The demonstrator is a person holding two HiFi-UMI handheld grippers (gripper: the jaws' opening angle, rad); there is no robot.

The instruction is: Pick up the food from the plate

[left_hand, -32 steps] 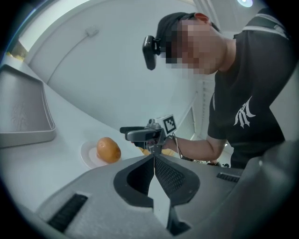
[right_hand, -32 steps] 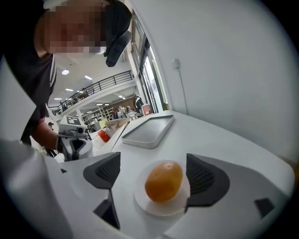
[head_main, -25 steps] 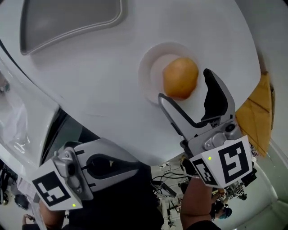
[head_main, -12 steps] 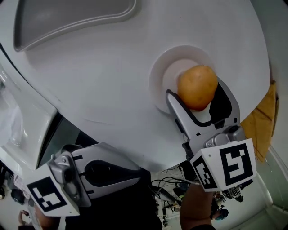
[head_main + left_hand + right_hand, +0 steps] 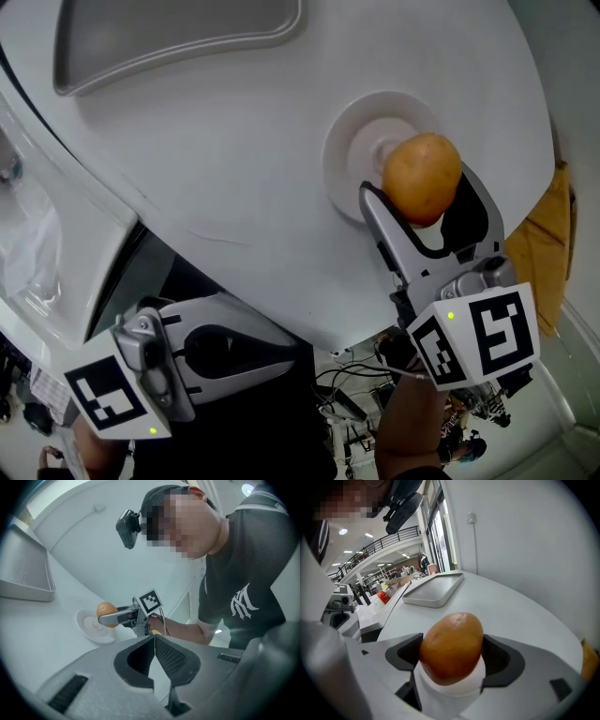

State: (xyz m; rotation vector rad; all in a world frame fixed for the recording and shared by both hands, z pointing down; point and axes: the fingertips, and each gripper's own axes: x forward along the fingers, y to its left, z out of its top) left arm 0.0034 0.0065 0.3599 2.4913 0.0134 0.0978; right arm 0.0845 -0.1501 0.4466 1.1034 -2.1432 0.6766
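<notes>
A round orange-brown piece of food (image 5: 422,176) sits between the jaws of my right gripper (image 5: 418,190), which is shut on it, both pads pressing its sides. In the right gripper view the food (image 5: 452,646) hangs just over the small white plate (image 5: 454,688). The plate (image 5: 349,150) lies on the round white table (image 5: 234,169). The left gripper view shows the food (image 5: 106,609) held slightly above the plate (image 5: 89,631). My left gripper (image 5: 298,343) is off the table's near edge, shut and holding nothing, its jaws meeting in its own view (image 5: 153,641).
A grey tray (image 5: 178,37) lies on the far left of the table, also seen as the tray (image 5: 433,590) beyond the food. A yellow-brown sheet (image 5: 539,244) lies off the table's right edge. A person in a dark shirt (image 5: 248,573) stands close behind.
My right gripper moved forward around the food and shut on it. The food now sits at the plate's near-right rim rather than its centre. The left gripper stayed put.
</notes>
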